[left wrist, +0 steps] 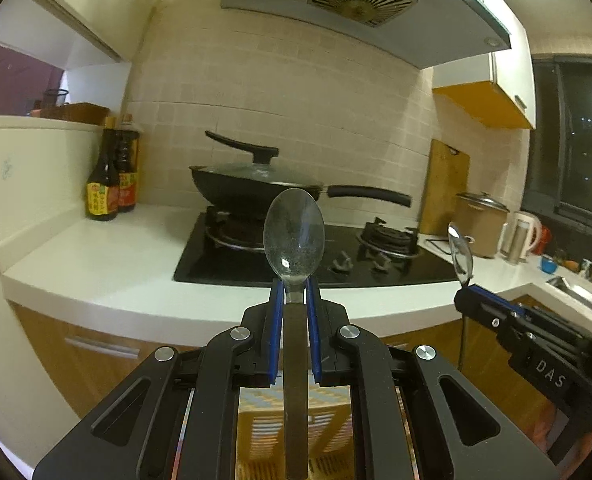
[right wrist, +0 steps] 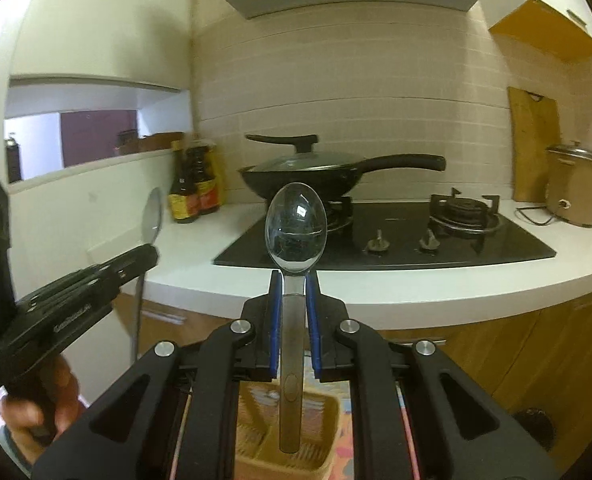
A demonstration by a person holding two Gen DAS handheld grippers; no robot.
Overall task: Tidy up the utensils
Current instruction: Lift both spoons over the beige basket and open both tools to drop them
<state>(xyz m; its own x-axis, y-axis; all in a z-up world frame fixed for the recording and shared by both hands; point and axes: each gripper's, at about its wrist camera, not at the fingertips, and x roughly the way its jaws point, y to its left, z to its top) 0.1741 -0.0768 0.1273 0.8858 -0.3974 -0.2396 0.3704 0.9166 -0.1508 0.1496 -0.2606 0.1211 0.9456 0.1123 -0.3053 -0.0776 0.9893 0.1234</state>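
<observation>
Ahead, the white table [left wrist: 108, 256] lies bare between the sauce bottles [left wrist: 110, 176] at the left wall and the black hob [right wrist: 396, 236]. A lidded wok [right wrist: 304, 176] blocks the hob's left burner; the right burner [right wrist: 464, 210] stands uncovered.

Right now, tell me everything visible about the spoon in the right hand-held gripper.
The spoon looks like polished steel, with a shiny oval bowl mirroring the kitchen and a flat, duller handle bearing a small oval mark low down. The right hand-held gripper is shut on its neck, blue pads pressing both sides. The bowl sticks out ahead of the fingertips, concave face to the camera, and the handle runs back between the fingers above a woven basket. Nothing else touches it.
</observation>
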